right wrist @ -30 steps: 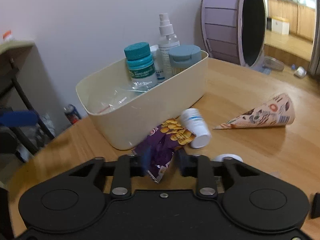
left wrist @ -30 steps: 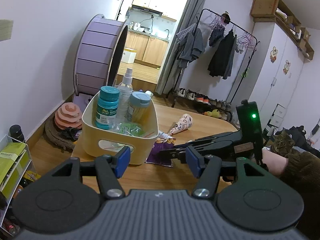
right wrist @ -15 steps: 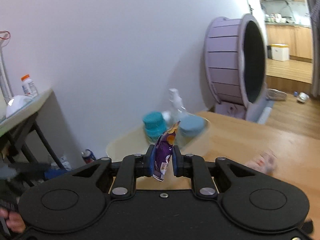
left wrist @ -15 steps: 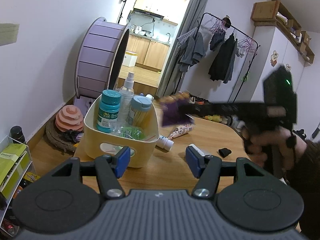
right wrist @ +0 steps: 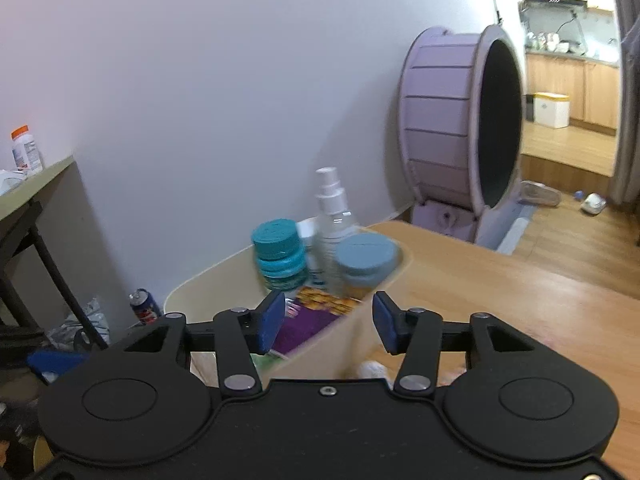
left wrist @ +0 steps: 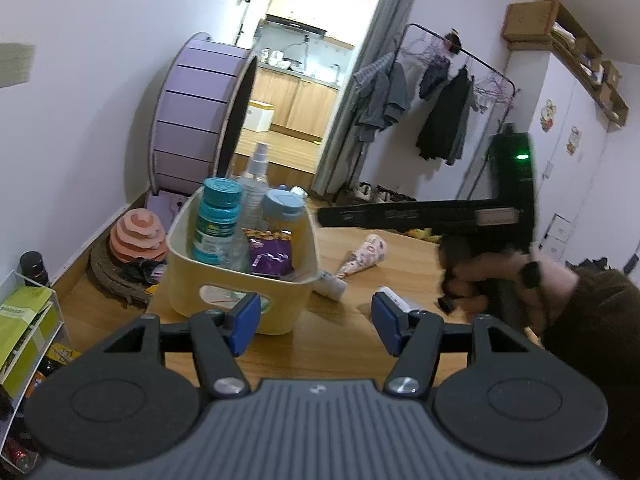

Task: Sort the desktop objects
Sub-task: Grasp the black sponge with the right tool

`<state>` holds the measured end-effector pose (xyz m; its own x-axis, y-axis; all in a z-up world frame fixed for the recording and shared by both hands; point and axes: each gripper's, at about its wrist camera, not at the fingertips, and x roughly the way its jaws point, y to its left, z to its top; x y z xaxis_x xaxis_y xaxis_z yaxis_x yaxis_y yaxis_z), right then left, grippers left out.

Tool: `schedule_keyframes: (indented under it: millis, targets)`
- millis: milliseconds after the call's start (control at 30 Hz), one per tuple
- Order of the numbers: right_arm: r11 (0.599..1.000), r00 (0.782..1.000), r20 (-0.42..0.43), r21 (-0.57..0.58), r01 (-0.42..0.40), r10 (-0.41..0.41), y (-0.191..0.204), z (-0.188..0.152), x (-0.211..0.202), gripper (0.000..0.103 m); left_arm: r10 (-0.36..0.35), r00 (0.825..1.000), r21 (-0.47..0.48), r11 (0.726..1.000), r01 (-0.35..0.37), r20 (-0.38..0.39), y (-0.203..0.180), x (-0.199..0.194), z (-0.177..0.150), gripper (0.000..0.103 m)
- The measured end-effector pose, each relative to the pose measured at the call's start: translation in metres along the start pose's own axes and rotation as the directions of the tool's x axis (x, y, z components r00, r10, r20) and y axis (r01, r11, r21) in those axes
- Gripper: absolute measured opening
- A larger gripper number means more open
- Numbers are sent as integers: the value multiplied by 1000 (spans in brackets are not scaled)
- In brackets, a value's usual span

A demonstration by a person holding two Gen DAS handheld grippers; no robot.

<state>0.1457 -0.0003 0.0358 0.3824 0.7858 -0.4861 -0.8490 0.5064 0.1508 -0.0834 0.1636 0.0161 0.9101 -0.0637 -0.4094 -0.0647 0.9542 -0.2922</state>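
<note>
A cream bin (left wrist: 240, 292) stands on the wooden table (left wrist: 352, 344) with a teal bottle (left wrist: 216, 220), a spray bottle (left wrist: 256, 184) and a blue-lidded jar (left wrist: 282, 212) inside. A purple snack packet (left wrist: 268, 256) lies loose in the bin, also seen as the packet (right wrist: 308, 316) under my right gripper (right wrist: 328, 322). That gripper's jaws are opening and nothing touches its pads. From the left wrist view my right gripper (left wrist: 326, 216) hovers over the bin's right rim. My left gripper (left wrist: 314, 322) is open and empty in front of the bin.
A paper cone (left wrist: 366, 254), a white bottle (left wrist: 330, 282) on its side and a small white item (left wrist: 394, 298) lie on the table right of the bin. A purple wheel (left wrist: 196, 120) stands behind, a clothes rack (left wrist: 440, 120) at the back right, and a green file holder (left wrist: 24, 320) at the left.
My right gripper lifted the purple packet off the table, carried it over the bin and let go; the packet now lies in the bin. The left gripper stayed still.
</note>
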Motion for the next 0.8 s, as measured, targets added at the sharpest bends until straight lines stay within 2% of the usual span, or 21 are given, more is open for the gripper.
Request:
schedule_keyframes:
  millis: [100, 200, 300, 467, 533, 800]
  targets:
    - [998, 998, 7, 1, 68, -68, -17, -9, -32, 51, -22, 1000, 19, 1000, 22, -6, -9, 3, -1, 60]
    - [988, 988, 3, 0, 155, -155, -32, -25, -64, 59, -54, 998, 29, 998, 54, -19, -19, 9, -2, 61]
    - [969, 969, -16, 4, 246, -246, -49, -44, -88, 60, -78, 996, 51, 996, 79, -34, -33, 16, -4, 63]
    - [932, 931, -74, 27, 361, -358, -79, -75, -97, 60, -100, 993, 80, 991, 104, -58, -50, 29, -8, 64]
    - [924, 922, -103, 53, 380, -373, -92, -86, -92, 60, -104, 992, 95, 989, 110, -69, -57, 34, -10, 64]
    - [929, 925, -143, 62, 364, -353, -109, -98, -70, 60, -131, 982, 152, 977, 152, -137, -76, 56, -21, 65]
